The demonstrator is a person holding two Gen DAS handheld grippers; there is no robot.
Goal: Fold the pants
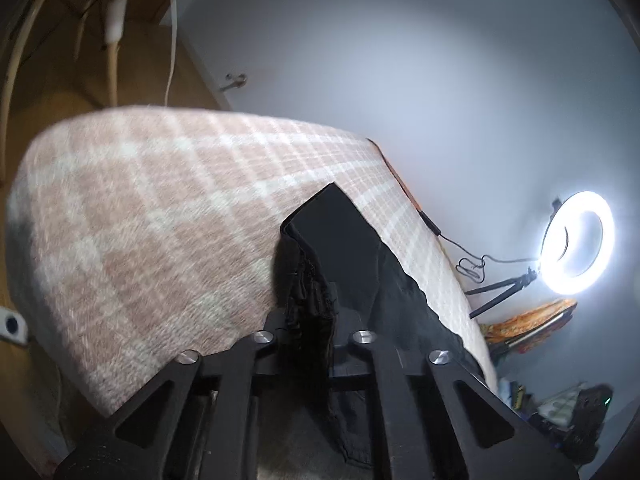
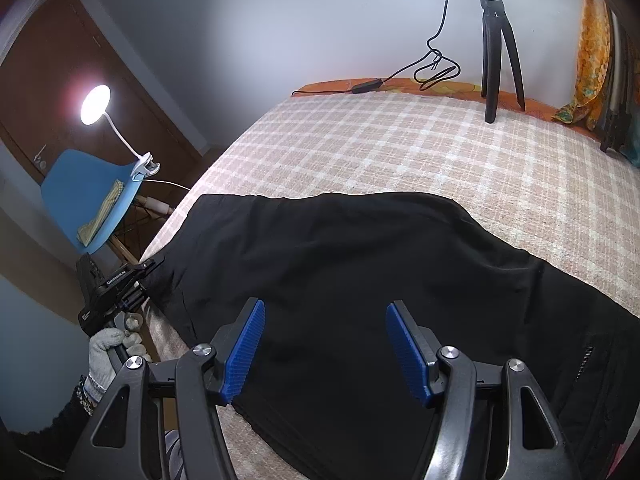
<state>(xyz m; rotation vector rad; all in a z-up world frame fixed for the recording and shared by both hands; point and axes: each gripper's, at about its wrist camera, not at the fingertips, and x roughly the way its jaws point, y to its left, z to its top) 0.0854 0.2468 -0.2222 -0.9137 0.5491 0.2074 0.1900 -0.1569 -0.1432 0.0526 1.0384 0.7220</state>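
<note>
Black pants (image 2: 340, 272) lie spread across a pink-and-white checked bed cover (image 2: 400, 140). My right gripper (image 2: 324, 348) is open, its blue pads (image 2: 248, 348) just above the near part of the pants, holding nothing. My left gripper (image 2: 154, 264) is at the left edge of the bed, shut on the pants' edge. In the left wrist view the black cloth (image 1: 316, 304) is pinched between the fingers (image 1: 320, 232) and drapes off to the right over the bed cover (image 1: 160, 220).
A ring light on a black tripod (image 2: 498, 52) stands at the far side of the bed, with its cable (image 2: 436, 68). A blue chair (image 2: 96, 196) with a clip lamp (image 2: 96, 104) stands left of the bed. Orange cloth (image 2: 592, 48) hangs at the far right.
</note>
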